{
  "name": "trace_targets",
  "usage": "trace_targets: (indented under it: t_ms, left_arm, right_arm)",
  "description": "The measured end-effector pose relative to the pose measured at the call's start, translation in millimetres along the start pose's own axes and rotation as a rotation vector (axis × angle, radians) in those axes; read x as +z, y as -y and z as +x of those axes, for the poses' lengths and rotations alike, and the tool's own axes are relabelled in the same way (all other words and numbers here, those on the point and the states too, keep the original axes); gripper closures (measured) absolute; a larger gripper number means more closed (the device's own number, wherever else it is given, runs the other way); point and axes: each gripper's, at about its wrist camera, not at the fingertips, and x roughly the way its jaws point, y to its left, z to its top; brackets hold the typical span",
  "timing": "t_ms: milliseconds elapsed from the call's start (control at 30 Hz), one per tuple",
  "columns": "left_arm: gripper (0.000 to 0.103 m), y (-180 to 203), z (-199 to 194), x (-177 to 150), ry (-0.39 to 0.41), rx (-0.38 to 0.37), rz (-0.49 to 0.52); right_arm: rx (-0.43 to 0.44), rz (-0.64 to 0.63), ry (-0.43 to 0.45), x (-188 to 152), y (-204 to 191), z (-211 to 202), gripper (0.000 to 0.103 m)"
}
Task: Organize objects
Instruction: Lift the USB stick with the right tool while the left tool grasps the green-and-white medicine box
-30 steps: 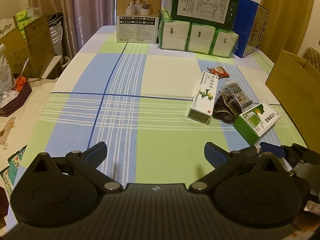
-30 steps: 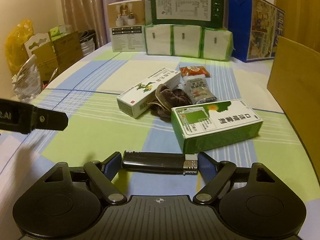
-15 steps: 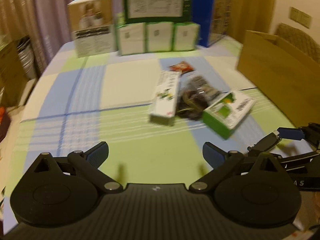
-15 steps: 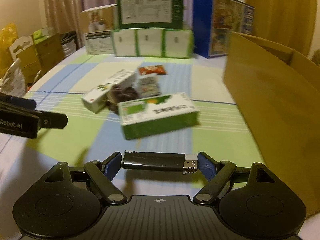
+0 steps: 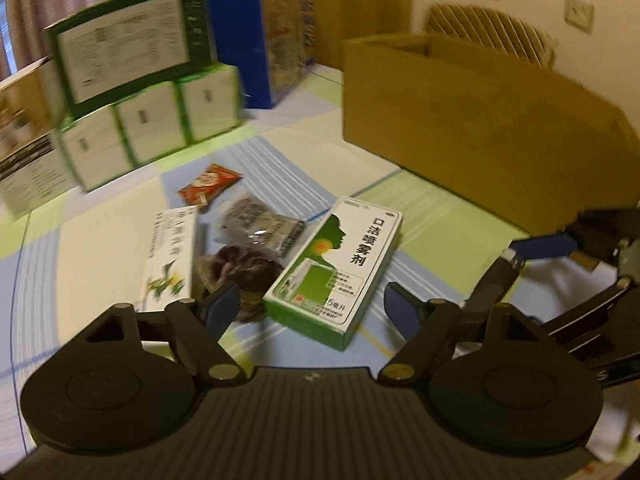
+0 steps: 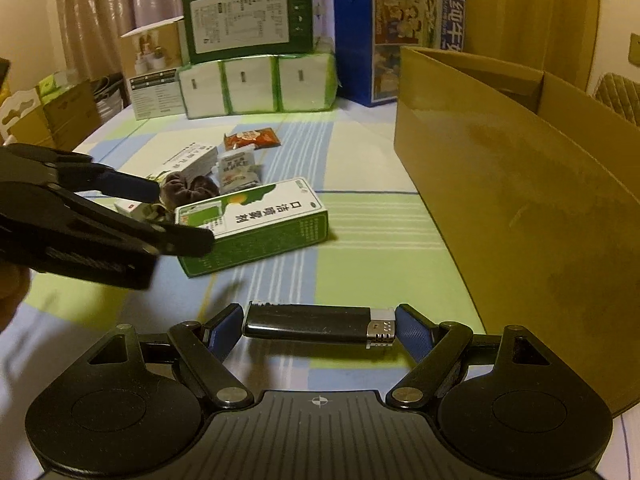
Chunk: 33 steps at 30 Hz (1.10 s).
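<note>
Right claw point(image 6: 319, 326): clenched on a black lighter point(image 6: 308, 322), one pad on each end, so the lighter spans the gap crosswise.
Lighter's long axis: left to right across the claw, level with the surface point(image 6: 372, 256); the metal cap point(image 6: 380, 327) points to the claw's right, the plain black end to its left.
Where the lighter is: lifted off the surface, carried low in front of the right claw's body, not resting on anything.
Cardboard box point(image 6: 520, 184): ahead and to the right of the right claw, open at the top, its near wall rising well above the lighter. Judged as the drop place, it means a lift and a swing rightward over the rim.
Nearer claw to the box: the right one; the left claw lies further left.
Left claw point(image 5: 314, 312): released, pads spread wide with nothing between them.
Green and white medicine box point(image 5: 340, 268): lying flat straight ahead of the left claw, just beyond its pads, its long axis running away from the claw and leaning a little to the right.
Fit for a grasp: the open pads stand on either side of the box's near end, so a forward reach would likely bring them across its short width.
Brown hair tie point(image 5: 240, 272): just left of that box, touching or nearly touching it; I cannot tell which.
Other loose things: a long white carton point(image 5: 172, 256) further left, and two snack packets point(image 5: 260, 224) beyond.
</note>
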Motion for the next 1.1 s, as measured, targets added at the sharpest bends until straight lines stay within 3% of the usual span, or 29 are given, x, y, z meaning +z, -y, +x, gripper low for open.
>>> trace_targets:
  t_ms: [133, 233, 333, 567, 667, 767, 867, 1100]
  left_arm:
    - [0.032, 5.1, 17.5, 5.5, -0.017, -0.019, 0.052]
    - [0.041, 10.7, 27.6, 12.1, -0.029, -0.036, 0.085]
    - [0.045, 14.5, 32.4, 15.8, -0.054, -0.019, 0.096]
    - [0.052, 24.8, -10.4, -8.9, -0.129, 0.034, 0.023]
    - [0.051, 30.2, -35.6, -27.8, -0.162, 0.058, -0.028]
    - [0.04, 29.6, -45.8, -34.9, -0.152, 0.089, -0.062]
    - [0.04, 23.7, -40.6, -30.3, -0.133, 0.082, -0.102]
    - [0.043, 25.1, -8.8, -22.9, -0.138, 0.073, -0.09]
  right_arm:
    - [-0.007, 0.019, -0.007, -0.8, 3.9, 2.2, 0.024]
    - [-0.012, 0.016, -0.007, -1.2, 4.9, 1.8, 0.024]
    - [-0.021, 0.016, -0.008, -0.8, 6.4, 1.4, 0.024]
    - [-0.022, 0.02, -0.006, 1.1, 8.0, -2.8, 0.024]
    - [-0.015, 0.026, -0.004, 1.9, 7.0, -4.1, 0.024]
    - [-0.014, 0.03, -0.003, 3.2, 5.2, -4.6, 0.024]
    - [-0.013, 0.031, -0.001, 3.7, 4.1, -5.3, 0.024]
    - [-0.026, 0.045, -0.017, 1.3, 11.6, -2.6, 0.024]
